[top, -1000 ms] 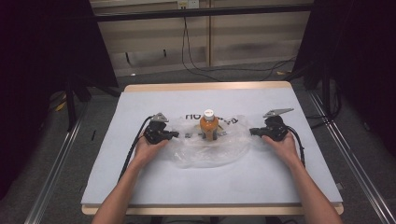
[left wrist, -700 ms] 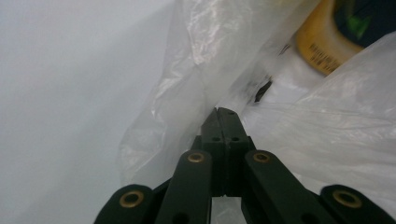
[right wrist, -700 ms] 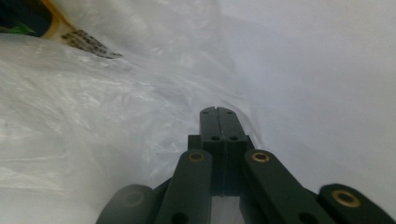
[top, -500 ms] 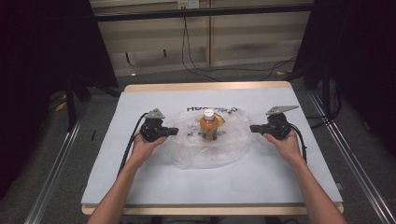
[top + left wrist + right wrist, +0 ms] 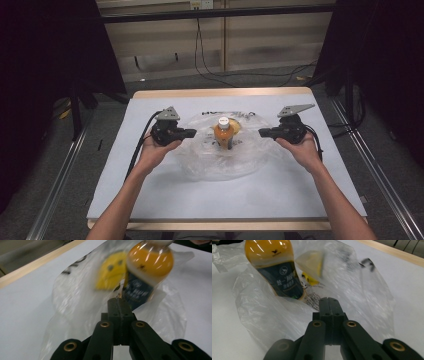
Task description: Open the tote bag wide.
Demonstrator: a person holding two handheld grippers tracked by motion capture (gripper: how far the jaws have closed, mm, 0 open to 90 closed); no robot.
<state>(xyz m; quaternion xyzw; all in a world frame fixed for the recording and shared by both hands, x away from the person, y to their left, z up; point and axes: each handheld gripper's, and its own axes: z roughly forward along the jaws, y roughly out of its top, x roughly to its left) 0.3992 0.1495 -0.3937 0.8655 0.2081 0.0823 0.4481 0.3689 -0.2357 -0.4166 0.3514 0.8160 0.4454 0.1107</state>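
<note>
We pinch the clear plastic bag (image 5: 220,160) from either side, left hand-held gripper (image 5: 192,133) and right hand-held gripper (image 5: 262,132) both clamped on film, spreading it around the upright orange bottle (image 5: 223,132) mid-surface (image 5: 150,200).

The orange bottle (image 5: 277,270) wears a dark label (image 5: 287,280) with a round emblem and a line of pale Chinese characters, too small to make out. Black lettering on the clear plastic bag (image 5: 227,114) stays blurred and unreadable.
</note>
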